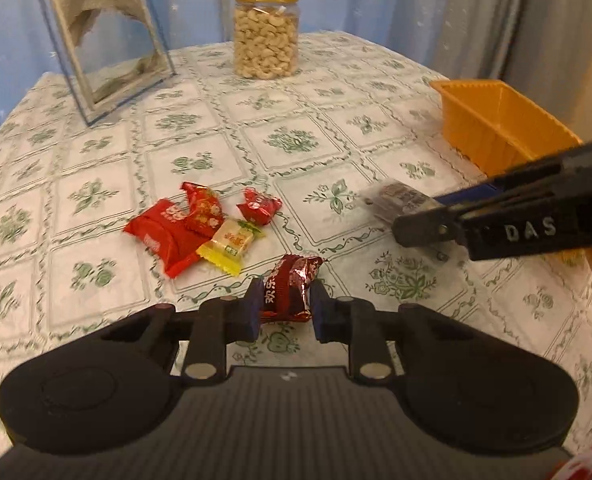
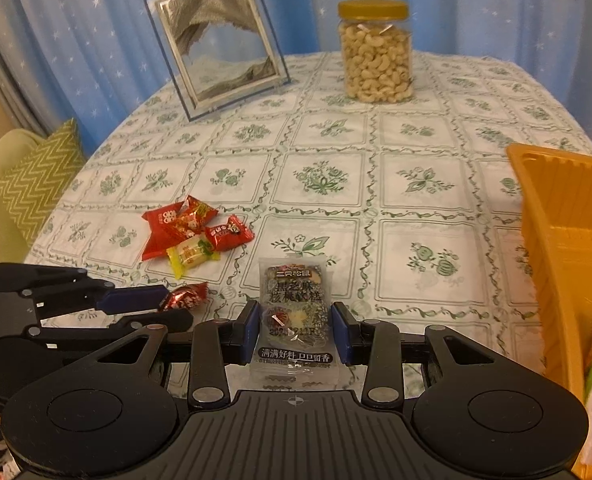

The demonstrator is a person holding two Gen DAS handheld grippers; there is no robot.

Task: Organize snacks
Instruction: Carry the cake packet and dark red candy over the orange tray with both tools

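Left jaws: left gripper (image 1: pixel 284 306) clenched on a dark red candy (image 1: pixel 292 290), its long axis running forward out of the pads, just above the tabletop (image 1: pixel 336 128).
Right jaws: right gripper (image 2: pixel 294 330) grasping a clear-wrapped sesame cake packet (image 2: pixel 294 320), long axis pointing away from the camera.
Bin: orange tray (image 2: pixel 556 216) lies to the right of both, close beside the right gripper, farther from the left.
Loose pile: red and yellow snacks (image 1: pixel 200 226) forward-left of the left jaws, on the tabletop.
Judgement: right hand is nearer the tray; a short swing right should drop its packet.
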